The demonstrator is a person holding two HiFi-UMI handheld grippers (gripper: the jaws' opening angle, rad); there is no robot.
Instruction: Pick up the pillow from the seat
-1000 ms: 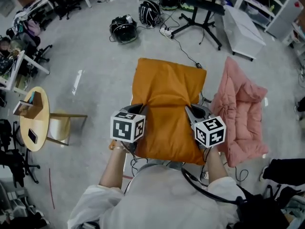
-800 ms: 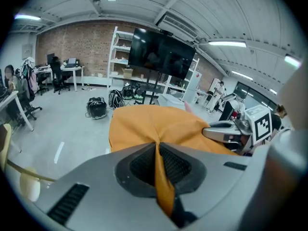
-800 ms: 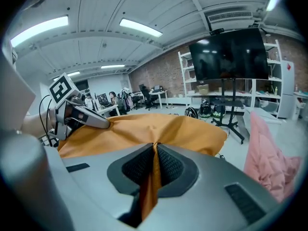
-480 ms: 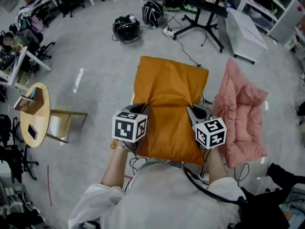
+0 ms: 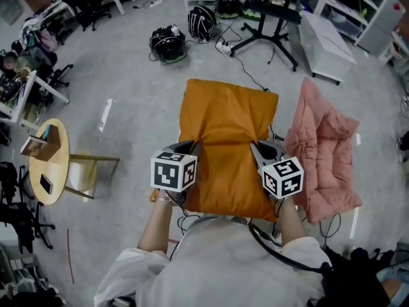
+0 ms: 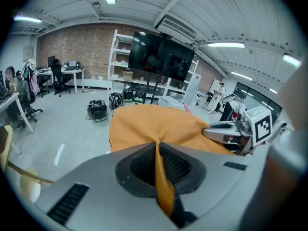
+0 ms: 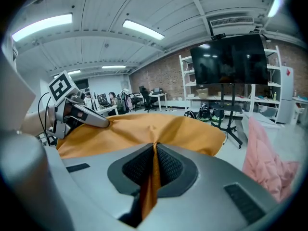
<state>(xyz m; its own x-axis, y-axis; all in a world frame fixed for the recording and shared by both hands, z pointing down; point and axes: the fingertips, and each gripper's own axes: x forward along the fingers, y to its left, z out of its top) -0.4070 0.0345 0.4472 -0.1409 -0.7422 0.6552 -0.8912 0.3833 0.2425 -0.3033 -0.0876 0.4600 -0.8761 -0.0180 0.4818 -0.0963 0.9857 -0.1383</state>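
Observation:
An orange pillow [image 5: 225, 139] hangs flat in front of the person, held up off the floor by both sides. My left gripper [image 5: 192, 147] is shut on its left edge, and a fold of orange pillow [image 6: 161, 182] cloth is pinched between the jaws. My right gripper [image 5: 254, 149] is shut on the right edge, with a strip of the orange pillow [image 7: 151, 177] cloth squeezed between its pads. In the left gripper view the right gripper [image 6: 211, 132] shows across the pillow. In the right gripper view the left gripper [image 7: 103, 122] shows likewise. No seat is visible under the pillow.
A pink quilted cushion [image 5: 323, 152] lies on the floor to the right. A round wooden table [image 5: 46, 160] and chair [image 5: 89, 169] stand at left. Helmets [image 5: 167, 42], cables and a black TV stand [image 5: 265, 27] lie ahead, with a white cabinet [image 5: 327, 42] at back right.
Both grippers and the pillow stay as they were; only the head view has shifted slightly.

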